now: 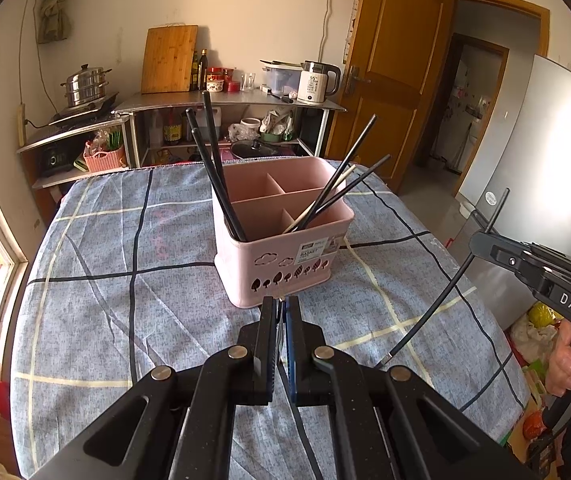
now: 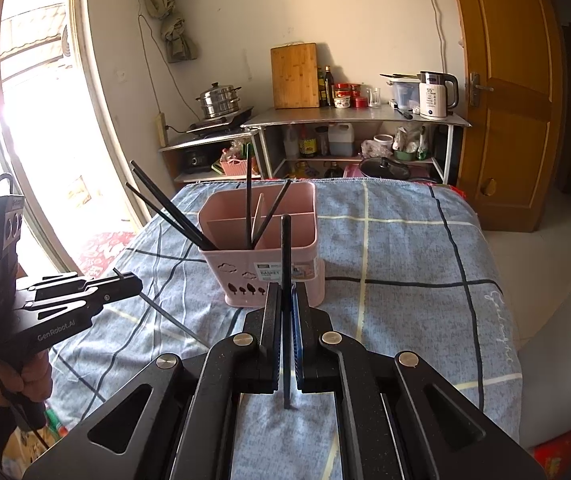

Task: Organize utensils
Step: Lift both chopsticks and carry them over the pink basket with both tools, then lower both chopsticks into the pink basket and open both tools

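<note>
Each gripper, left gripper point(image 1: 281, 304) and right gripper point(image 2: 286, 292), has its fingers clamped on a black chopstick point(image 2: 285, 248); next, judging by the scene, each lifts over the pink basket point(image 1: 281, 236) and drops into a compartment.

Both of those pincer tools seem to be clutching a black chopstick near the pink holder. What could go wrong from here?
The right gripper pinches its black chopstick with much of it sticking out, so it might swivel or slip on the way in.

The pink basket already holds chopsticks leaning outward; a new one could knock them.

The left gripper holds its chopstick pointing down toward the tablecloth, where the tip may snag.
</note>
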Demonstrator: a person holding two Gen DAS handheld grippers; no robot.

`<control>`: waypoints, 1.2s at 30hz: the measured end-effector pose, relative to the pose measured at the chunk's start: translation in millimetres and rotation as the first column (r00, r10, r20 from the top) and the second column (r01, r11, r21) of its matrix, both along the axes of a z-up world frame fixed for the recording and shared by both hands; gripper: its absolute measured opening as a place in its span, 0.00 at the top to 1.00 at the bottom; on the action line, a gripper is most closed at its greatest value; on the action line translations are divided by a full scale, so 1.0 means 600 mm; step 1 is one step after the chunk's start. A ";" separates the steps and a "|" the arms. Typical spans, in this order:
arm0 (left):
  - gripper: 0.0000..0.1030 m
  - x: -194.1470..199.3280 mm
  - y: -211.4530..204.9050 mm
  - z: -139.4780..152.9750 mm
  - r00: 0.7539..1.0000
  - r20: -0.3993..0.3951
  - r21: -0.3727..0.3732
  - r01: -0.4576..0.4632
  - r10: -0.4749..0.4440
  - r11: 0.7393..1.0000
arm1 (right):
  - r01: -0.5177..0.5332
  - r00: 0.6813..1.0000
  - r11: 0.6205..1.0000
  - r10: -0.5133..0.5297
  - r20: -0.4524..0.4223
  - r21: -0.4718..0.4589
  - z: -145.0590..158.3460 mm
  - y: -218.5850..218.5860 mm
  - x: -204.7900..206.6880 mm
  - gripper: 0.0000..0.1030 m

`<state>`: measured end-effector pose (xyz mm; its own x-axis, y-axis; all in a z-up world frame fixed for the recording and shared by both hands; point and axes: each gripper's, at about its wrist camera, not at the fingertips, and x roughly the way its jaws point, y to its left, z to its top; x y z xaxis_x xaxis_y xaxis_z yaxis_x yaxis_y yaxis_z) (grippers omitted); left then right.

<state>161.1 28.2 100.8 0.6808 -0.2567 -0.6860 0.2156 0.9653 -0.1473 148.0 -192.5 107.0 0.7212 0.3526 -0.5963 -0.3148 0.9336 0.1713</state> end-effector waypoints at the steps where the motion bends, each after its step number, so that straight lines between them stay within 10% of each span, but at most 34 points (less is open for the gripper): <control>1: 0.96 -0.002 -0.001 -0.001 1.000 -0.001 0.001 0.001 -0.001 1.000 | 0.001 1.000 1.000 -0.001 0.000 -0.002 0.000 -0.002 -0.004 0.95; 18: 0.96 -0.035 0.005 0.003 1.000 -0.031 -0.013 -0.004 0.004 1.000 | -0.010 1.000 1.000 0.010 0.017 -0.028 0.014 -0.001 -0.048 0.95; 36: 0.96 0.022 0.013 0.129 0.995 0.098 -0.039 -0.009 0.013 0.999 | -0.050 0.988 0.998 0.046 0.147 0.024 0.090 0.049 0.013 0.95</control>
